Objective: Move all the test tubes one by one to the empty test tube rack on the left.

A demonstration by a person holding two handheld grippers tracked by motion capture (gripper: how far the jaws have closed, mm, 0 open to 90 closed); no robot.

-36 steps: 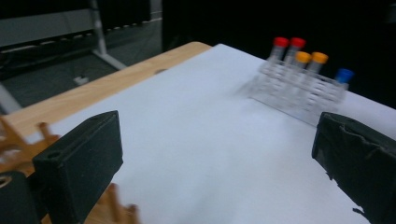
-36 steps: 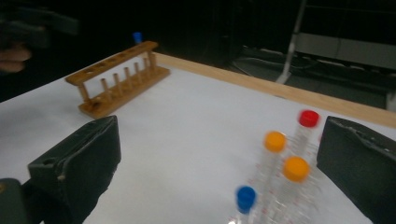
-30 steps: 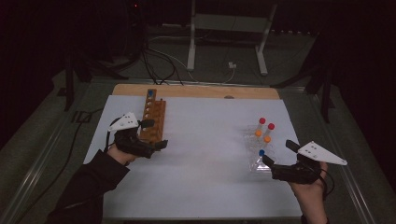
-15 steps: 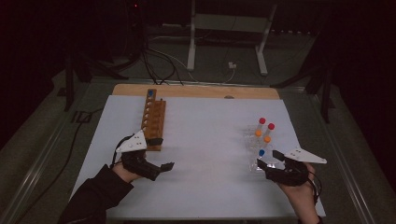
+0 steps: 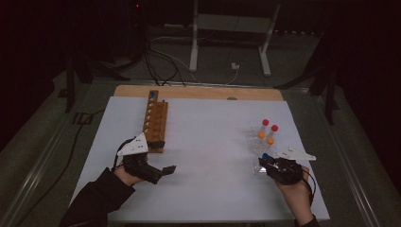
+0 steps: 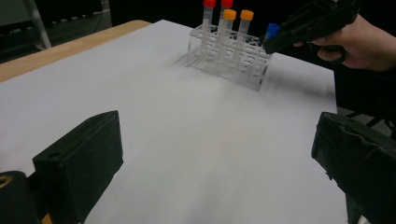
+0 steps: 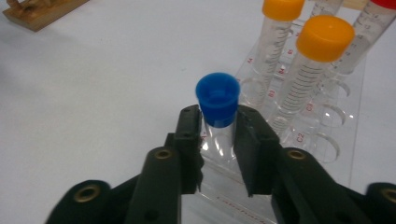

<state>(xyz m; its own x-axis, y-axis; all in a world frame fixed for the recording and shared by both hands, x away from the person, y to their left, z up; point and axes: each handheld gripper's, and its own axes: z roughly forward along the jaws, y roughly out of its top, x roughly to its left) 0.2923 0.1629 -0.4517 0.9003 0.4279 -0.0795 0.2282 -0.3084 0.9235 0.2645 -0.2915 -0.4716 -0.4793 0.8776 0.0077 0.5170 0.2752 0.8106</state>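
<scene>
A clear plastic tube rack [image 5: 257,147] stands on the right of the white mat and holds two red-capped tubes [image 5: 265,122], two orange-capped tubes [image 5: 270,141] and a blue-capped tube [image 5: 265,156]. My right gripper [image 5: 263,162] is shut on the blue-capped tube [image 7: 217,100] just under its cap, at the rack's near corner [image 7: 261,196]. The tube stands upright in its hole. My left gripper [image 5: 169,169] hovers open over bare mat, just in front of a wooden rack [image 5: 155,120]. Its jaws stand wide apart with nothing between them [image 6: 215,163].
The wooden rack has a row of holes and one blue-capped tube [image 5: 152,94] at its far end. A wooden board edge [image 5: 198,92] runs along the back of the mat. Bare mat [image 5: 213,142] lies between the two racks.
My left gripper has drawn back from the wooden rack toward the table's front. My right gripper has moved left onto the blue-capped tube at the clear rack.
</scene>
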